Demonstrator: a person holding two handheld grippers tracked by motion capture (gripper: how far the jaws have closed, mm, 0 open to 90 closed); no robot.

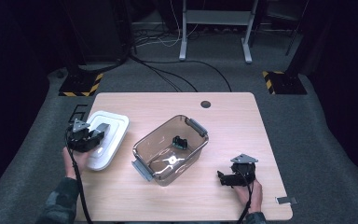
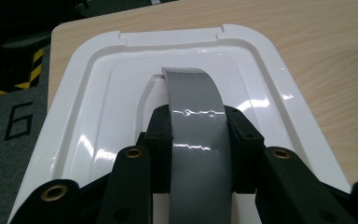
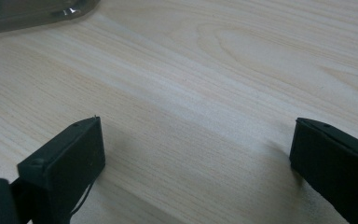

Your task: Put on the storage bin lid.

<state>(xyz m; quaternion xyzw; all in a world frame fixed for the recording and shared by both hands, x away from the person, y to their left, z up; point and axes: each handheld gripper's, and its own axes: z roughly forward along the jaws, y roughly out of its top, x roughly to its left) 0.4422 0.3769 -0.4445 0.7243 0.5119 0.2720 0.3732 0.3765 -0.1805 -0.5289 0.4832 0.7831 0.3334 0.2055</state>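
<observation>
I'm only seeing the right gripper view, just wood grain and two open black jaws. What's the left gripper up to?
Observer: The left gripper is shut on the grey curved handle of a white rectangular plastic lid.
Operator: Where is that lid relative to the box whose corner I can see?
Observer: It is at the table's left, beside the clear plastic container and not on it. The container is open on top.
Operator: Anything in the container?
Observer: A small black object lies on its bottom. I can't tell what it is.
</observation>
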